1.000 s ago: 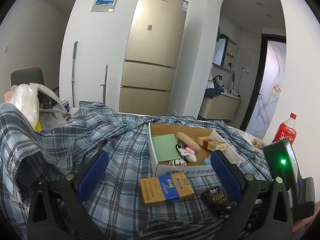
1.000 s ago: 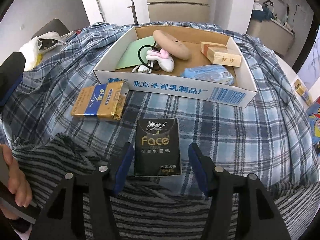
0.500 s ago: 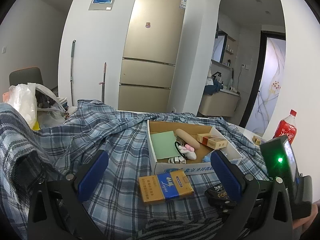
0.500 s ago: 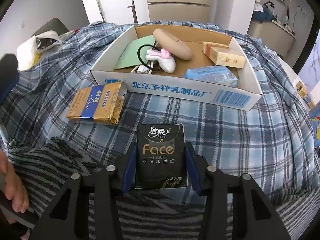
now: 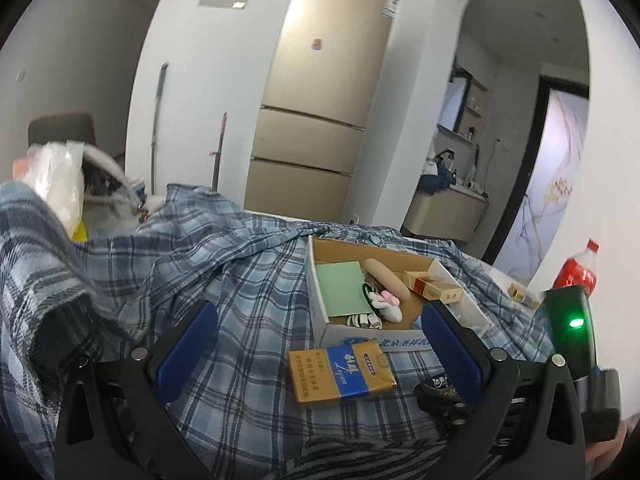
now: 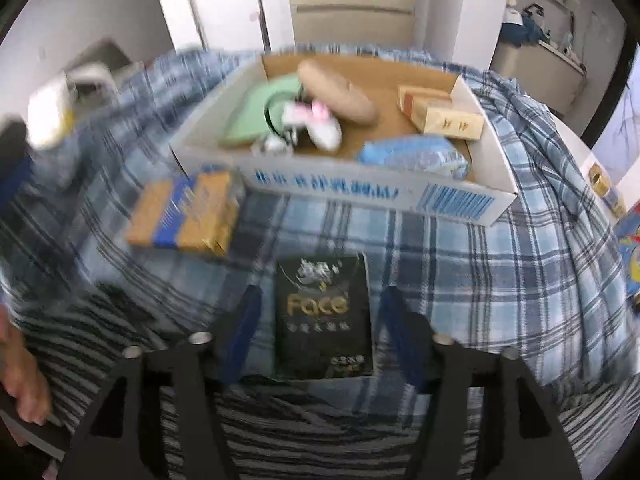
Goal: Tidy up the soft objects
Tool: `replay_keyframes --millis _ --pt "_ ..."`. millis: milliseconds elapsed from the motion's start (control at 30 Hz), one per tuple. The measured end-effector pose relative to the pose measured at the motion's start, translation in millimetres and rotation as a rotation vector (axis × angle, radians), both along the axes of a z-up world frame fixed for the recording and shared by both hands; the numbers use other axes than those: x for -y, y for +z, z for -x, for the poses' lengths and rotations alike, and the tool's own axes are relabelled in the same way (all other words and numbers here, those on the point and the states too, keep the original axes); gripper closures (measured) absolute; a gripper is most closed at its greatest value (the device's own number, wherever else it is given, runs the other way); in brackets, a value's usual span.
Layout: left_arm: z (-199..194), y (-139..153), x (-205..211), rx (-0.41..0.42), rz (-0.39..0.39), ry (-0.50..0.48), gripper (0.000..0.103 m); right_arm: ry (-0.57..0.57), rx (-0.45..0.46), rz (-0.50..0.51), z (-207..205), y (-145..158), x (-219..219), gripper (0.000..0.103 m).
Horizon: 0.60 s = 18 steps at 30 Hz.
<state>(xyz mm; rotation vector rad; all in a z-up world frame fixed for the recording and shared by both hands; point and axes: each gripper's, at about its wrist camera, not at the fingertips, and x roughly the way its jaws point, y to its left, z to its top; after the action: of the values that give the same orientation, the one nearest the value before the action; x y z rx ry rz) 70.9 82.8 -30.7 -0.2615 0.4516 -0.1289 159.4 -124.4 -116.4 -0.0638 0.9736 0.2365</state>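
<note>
A black "Face" tissue pack (image 6: 322,316) sits between the blue pads of my right gripper (image 6: 320,320), which is shut on it and holds it just above the plaid cloth (image 6: 500,280). The view is blurred by motion. Ahead stands an open cardboard box (image 6: 340,196) holding a green pad, a tan bread-shaped toy (image 6: 336,90), a pink-and-white plush, a blue tissue pack (image 6: 416,156) and cigarette boxes. A yellow-blue pack (image 6: 188,214) lies left of the box. My left gripper (image 5: 316,346) is open and empty over the cloth, the yellow-blue pack (image 5: 342,370) between its fingers.
A plaid shirt (image 5: 160,264) covers the table, with a striped cloth (image 6: 300,432) at the near edge. A red soda bottle (image 5: 576,272) stands at the right. A white plastic bag (image 5: 60,184) sits far left. A fridge (image 5: 320,100) stands behind.
My right gripper closed on the black tissue pack and is moving with it; the right view is now blurred. My left gripper lifted and tilted slightly, staying open.
</note>
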Motion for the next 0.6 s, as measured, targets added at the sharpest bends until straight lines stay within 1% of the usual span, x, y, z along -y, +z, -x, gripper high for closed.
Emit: replay_keyframes --millis 67,167,267,300,333,433,567,600 --pt "-4.0 -3.5 -7.3 -0.027 0.038 0.004 0.0 0.027 0.032 -0.072 3.1 11.1 -1.1 0.034" --pt "-9.1 -7.7 -13.1 -0.057 0.073 -0.004 0.0 0.084 0.024 -0.081 -4.8 21.4 -15.7 0.034" --pt "-10.3 -10.0 -16.5 -0.068 0.095 -0.009 0.0 0.129 0.002 -0.114 -19.8 24.2 -26.4 0.034" --pt "-10.4 -10.4 -16.7 -0.069 0.098 -0.009 0.0 0.138 0.003 -0.123 -23.6 24.3 -28.7 0.036" --pt "-10.4 -10.9 -16.7 -0.07 0.099 -0.009 0.0 0.149 0.006 -0.128 -26.8 24.1 -31.5 0.038" --pt "-10.4 -11.1 -15.2 -0.072 0.092 -0.014 0.0 0.175 -0.006 -0.133 -36.1 18.5 -38.1 0.054" --pt "-9.2 -9.9 -12.1 -0.064 0.076 -0.018 0.0 0.203 -0.056 -0.147 -44.5 7.0 -48.7 0.065" --pt "-8.6 -9.3 -11.0 -0.061 0.07 -0.018 0.0 0.207 -0.061 -0.158 -45.2 5.4 -49.8 0.07"
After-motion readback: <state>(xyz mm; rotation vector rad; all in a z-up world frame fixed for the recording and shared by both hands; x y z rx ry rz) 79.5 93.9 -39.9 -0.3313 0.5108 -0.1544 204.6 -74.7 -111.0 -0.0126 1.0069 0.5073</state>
